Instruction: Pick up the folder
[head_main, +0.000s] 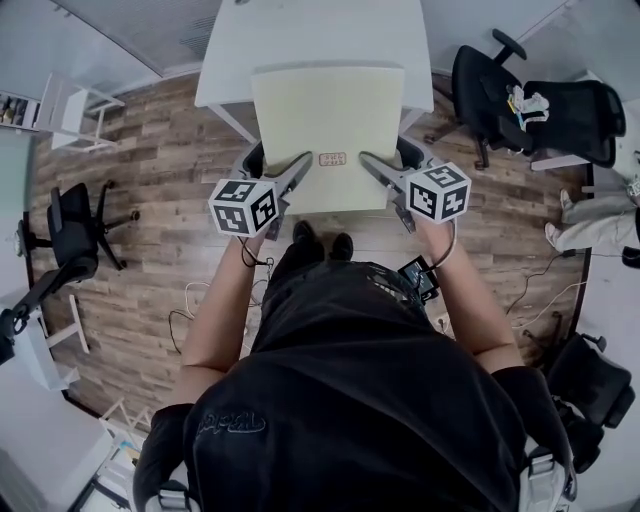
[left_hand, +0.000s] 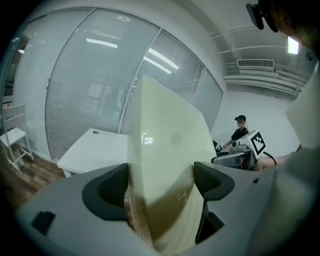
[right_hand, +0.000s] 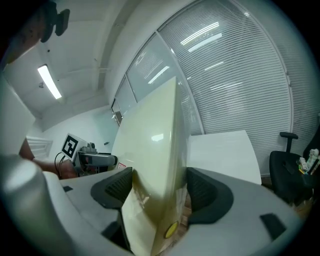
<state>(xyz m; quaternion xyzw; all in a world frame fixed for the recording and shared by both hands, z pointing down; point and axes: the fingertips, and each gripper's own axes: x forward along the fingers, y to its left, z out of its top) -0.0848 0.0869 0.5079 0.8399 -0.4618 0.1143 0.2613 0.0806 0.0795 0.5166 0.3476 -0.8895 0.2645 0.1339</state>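
A pale yellow folder (head_main: 326, 130) hangs in the air in front of the white table (head_main: 240, 50), held flat between both grippers. My left gripper (head_main: 298, 170) is shut on the folder's near left corner, and in the left gripper view the folder (left_hand: 167, 170) fills the gap between the dark pads. My right gripper (head_main: 372, 168) is shut on the near right corner; the right gripper view shows the folder (right_hand: 155, 160) edge-on between its pads. A small red label (head_main: 332, 159) sits near the folder's front edge.
Black office chairs stand at the right (head_main: 520, 105) and left (head_main: 75, 230) on the wooden floor. Cables (head_main: 200, 300) lie on the floor by the person's feet. Another person (left_hand: 239, 132) stands far off by a glass wall.
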